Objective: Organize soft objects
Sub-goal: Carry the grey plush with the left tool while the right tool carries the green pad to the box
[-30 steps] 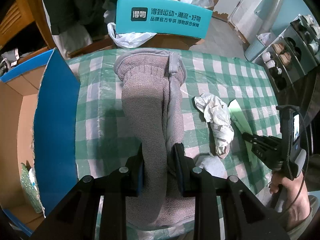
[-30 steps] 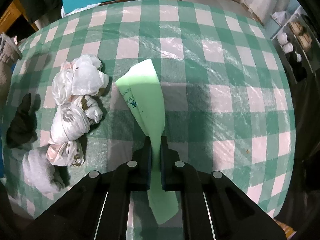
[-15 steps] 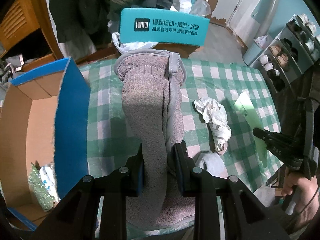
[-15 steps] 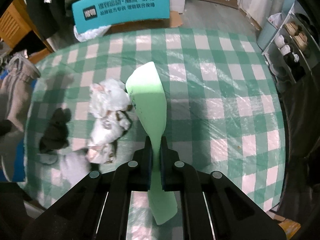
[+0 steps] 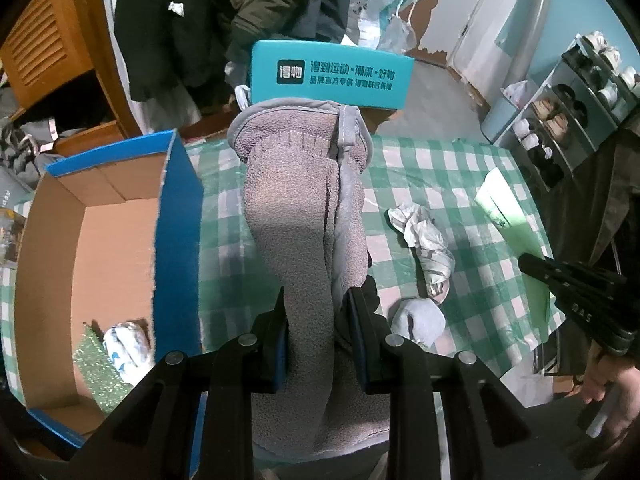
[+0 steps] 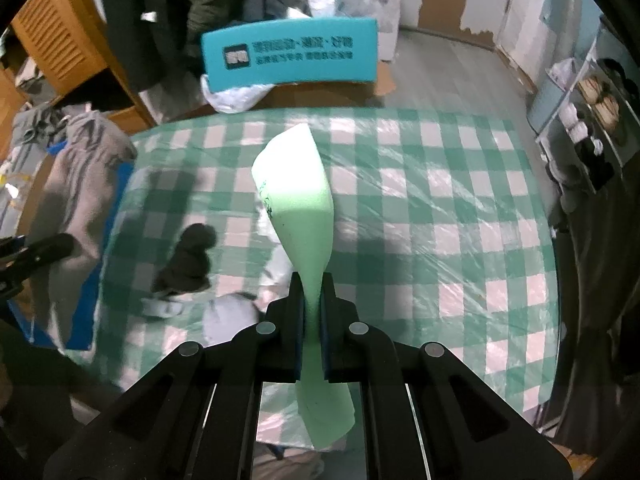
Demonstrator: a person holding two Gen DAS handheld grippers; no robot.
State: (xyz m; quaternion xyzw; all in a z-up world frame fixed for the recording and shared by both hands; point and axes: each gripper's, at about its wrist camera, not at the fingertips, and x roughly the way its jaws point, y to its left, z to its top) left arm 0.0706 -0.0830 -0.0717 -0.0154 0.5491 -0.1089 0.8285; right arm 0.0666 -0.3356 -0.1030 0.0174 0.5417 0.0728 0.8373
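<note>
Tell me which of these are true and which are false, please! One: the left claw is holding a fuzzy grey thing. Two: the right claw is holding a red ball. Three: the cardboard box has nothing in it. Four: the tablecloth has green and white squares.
1. True. The left gripper is shut on the fuzzy grey fabric piece.
2. False. The right gripper is pinching a pale green foam sheet.
3. False. The cardboard box already holds a green sparkly item and a white patterned cloth.
4. True. The tablecloth is checked green and white.
</note>
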